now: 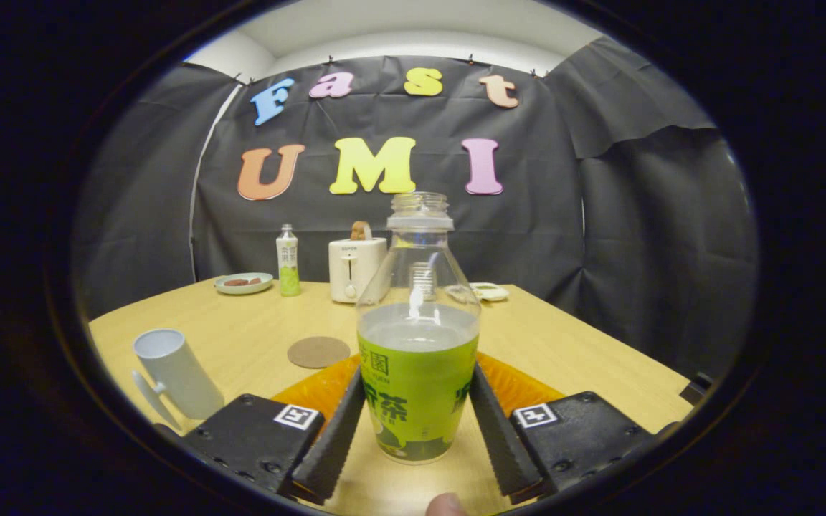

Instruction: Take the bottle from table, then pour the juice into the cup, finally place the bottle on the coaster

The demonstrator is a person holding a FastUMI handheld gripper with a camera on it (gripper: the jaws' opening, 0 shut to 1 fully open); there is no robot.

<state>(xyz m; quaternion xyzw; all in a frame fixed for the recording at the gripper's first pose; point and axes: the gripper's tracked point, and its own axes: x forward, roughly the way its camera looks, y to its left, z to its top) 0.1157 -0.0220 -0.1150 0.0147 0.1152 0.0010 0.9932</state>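
A: Bottle [417, 358] first. It stands upright on the counter [571, 344], right between your fingers [499, 423]. The gripper [416, 433] has it from both sides, and both fingers look pressed on its label. So I think you are grasping the bottle now.

B: What should you do so the step goes well?

A: Hold tight, but do not crush it. It looks like thin, clear plastic. Lift it straight up and slowly. The cap is off, so the top is open. If you tip it too soon, the juice may spill.

B: Where does it need to go?

A: The white cup [178, 373] is to the left, near your left finger. It looks tilted in this round view, so check its mouth before you pour. Bring the bottle's top over the cup, then tip gently.

B: What does the bottle look like?

A: It is clear on top with a wide neck. A green label wraps the lower part. The juice fills it to just above the label, about half way up.

B: And after pouring?

A: The round brown coaster [318, 352] lies flat just beyond the fingers, a bit left of the bottle. Set the bottle down there, standing up.
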